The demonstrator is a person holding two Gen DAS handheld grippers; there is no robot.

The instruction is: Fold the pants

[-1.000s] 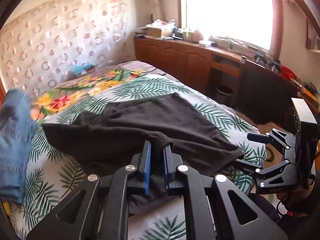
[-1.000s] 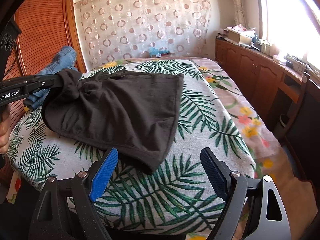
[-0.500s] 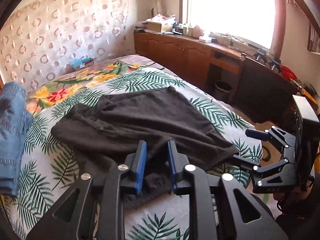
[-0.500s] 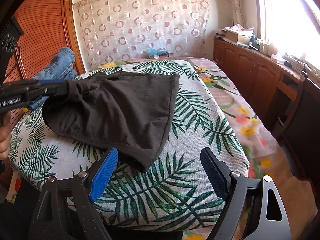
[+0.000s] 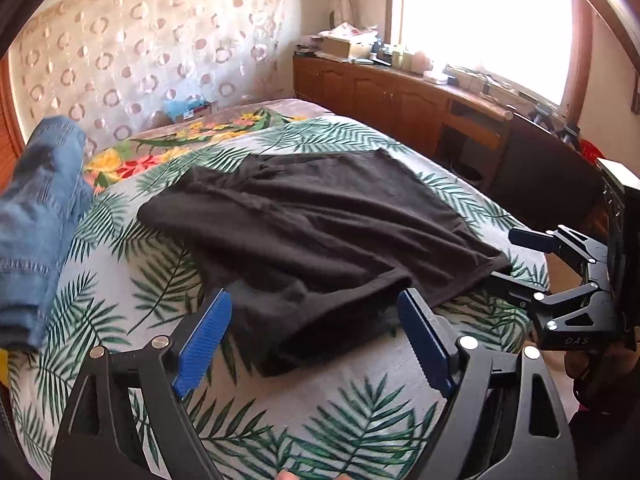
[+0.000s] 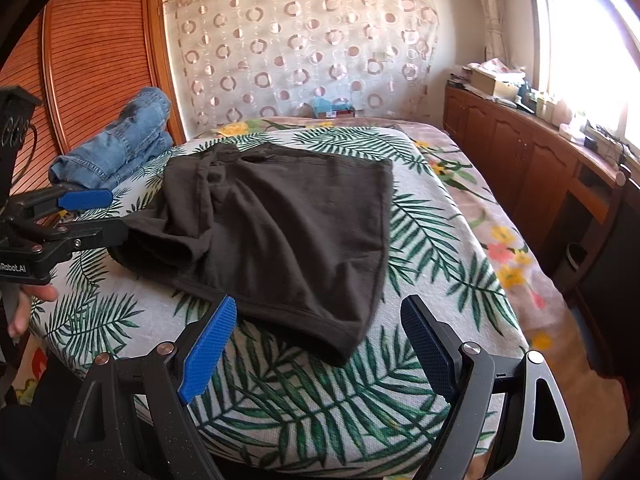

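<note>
Dark pants point(image 5: 320, 232) are lying folded on the leaf-print bed point(image 5: 360, 420), jeans point(image 5: 36, 232) sitting at nine o'clock. The left gripper point(image 5: 316, 340) is opening, pads clear of the cloth; the right gripper point(image 6: 316, 344) is standing open, holding nothing.

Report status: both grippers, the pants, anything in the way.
Left gripper opening, pants released. Right gripper open, empty. Dark pants lie folded on bed. Jeans aside, not in the way.

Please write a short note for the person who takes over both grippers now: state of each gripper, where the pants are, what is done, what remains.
Left gripper: jaws opening, black pants' edge lies between them, not pinched.
Right gripper: open, empty, near the closest corner of the pants.
Black pants: lying on the palm-leaf bedspread, partly folded, bunched on the left gripper's side.
Blue jeans: piled at the bed's far left corner.
Done: fold laid down.
Left: smooth out, probably fold again.
</note>
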